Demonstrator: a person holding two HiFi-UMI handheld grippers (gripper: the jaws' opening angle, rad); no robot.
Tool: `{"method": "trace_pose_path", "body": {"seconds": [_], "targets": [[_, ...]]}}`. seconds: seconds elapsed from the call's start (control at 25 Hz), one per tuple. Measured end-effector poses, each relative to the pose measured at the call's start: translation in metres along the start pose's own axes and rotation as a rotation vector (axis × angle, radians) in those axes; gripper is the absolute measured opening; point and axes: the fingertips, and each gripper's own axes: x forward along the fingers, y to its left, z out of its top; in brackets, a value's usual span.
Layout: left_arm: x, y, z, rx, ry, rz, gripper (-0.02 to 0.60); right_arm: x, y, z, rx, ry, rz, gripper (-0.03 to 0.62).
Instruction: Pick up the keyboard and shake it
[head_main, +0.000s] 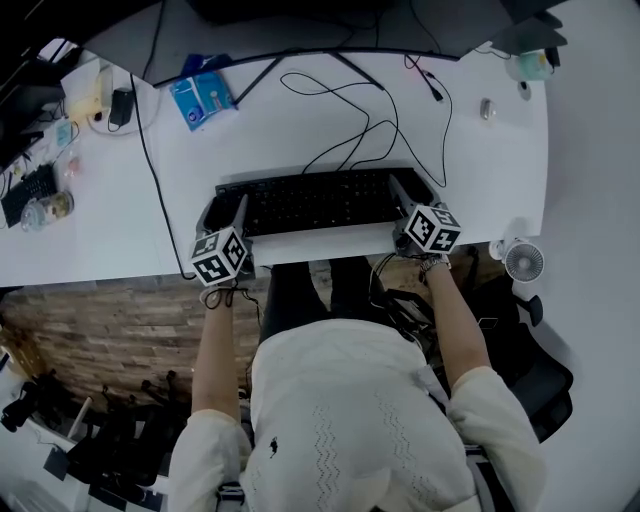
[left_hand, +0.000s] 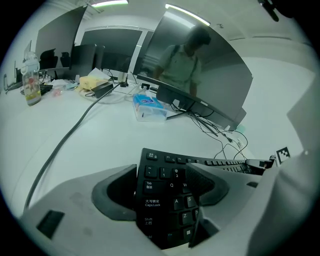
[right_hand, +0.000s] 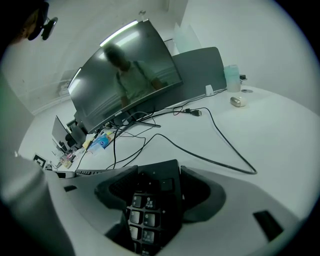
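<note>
A black keyboard (head_main: 310, 200) lies flat on the white desk (head_main: 500, 170), close to its front edge. My left gripper (head_main: 225, 208) is at the keyboard's left end. In the left gripper view one pad lies over the keys and the other sits just outside the keyboard's (left_hand: 165, 200) left edge. The jaws stand wide and I see no squeeze. My right gripper (head_main: 415, 195) mirrors this at the right end. Its jaws straddle the corner of the keyboard (right_hand: 150, 210), equally wide, one pad over the keys and one beside the edge.
A curved monitor (head_main: 300, 20) stands at the back, with loose black cables (head_main: 360, 120) trailing between it and the keyboard. A blue tissue pack (head_main: 203, 98) lies at back left and a small fan (head_main: 523, 262) sits off the desk's right corner. A bottle (head_main: 45, 210) lies far left.
</note>
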Motion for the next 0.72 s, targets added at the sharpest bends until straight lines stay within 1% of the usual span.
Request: {"method": "trace_pose_path", "body": {"seconds": [0.28,0.72], "targets": [[-0.013,-0.01,0.023,-0.001,-0.073,-0.009,0.29,-0.012,0.013,0.034,-0.049,-0.065,0.019,0.265],[-0.044,-0.024,0.067,0.026,-0.188,-0.029,0.29,-0.037,0.038,0.081,-0.097,-0.181,0.053,0.265]]}}
